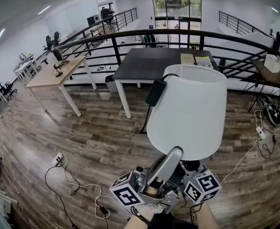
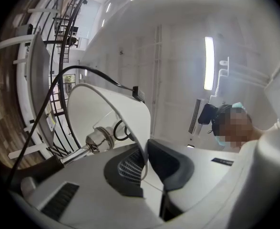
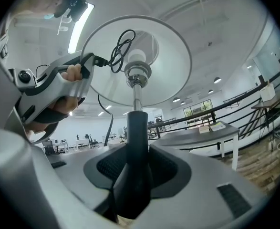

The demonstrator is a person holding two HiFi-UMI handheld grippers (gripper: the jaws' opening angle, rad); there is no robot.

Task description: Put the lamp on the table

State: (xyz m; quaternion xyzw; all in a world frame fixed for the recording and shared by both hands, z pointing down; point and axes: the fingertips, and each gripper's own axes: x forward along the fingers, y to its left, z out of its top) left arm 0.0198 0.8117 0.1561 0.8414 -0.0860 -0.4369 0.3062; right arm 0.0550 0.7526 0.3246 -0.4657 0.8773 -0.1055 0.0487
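One white-shaded, black-stemmed lamp point(image 1: 187, 109): right gripper point(image 3: 136, 163) clamps stem point(image 3: 136, 123), left gripper point(image 2: 145, 151) pinches shade rim point(image 2: 140, 123), steadying carriage toward dark rectangular surface point(image 1: 144, 67).

lamp point(image 1: 187, 111) stem mostly hidden under its shade, booklets point(image 1: 196, 59) on the dark table point(image 1: 144, 66) too small to read

Lamp before me, worktop ahead.
The lamp point(image 1: 187, 111) is up between me and the worktop point(image 1: 149, 66), above the floor point(image 1: 97, 142). My left gripper's point(image 2: 144, 161) jaws pinch the shade's point(image 3: 171, 66) rim, and my right gripper's point(image 3: 132, 166) jaws clasp the stem point(image 3: 137, 128) beneath the shade. Two books point(image 1: 195, 60) lie on the worktop's far right part. A railing point(image 1: 130, 37) runs behind it, and another table point(image 1: 54, 75) stands to its left.
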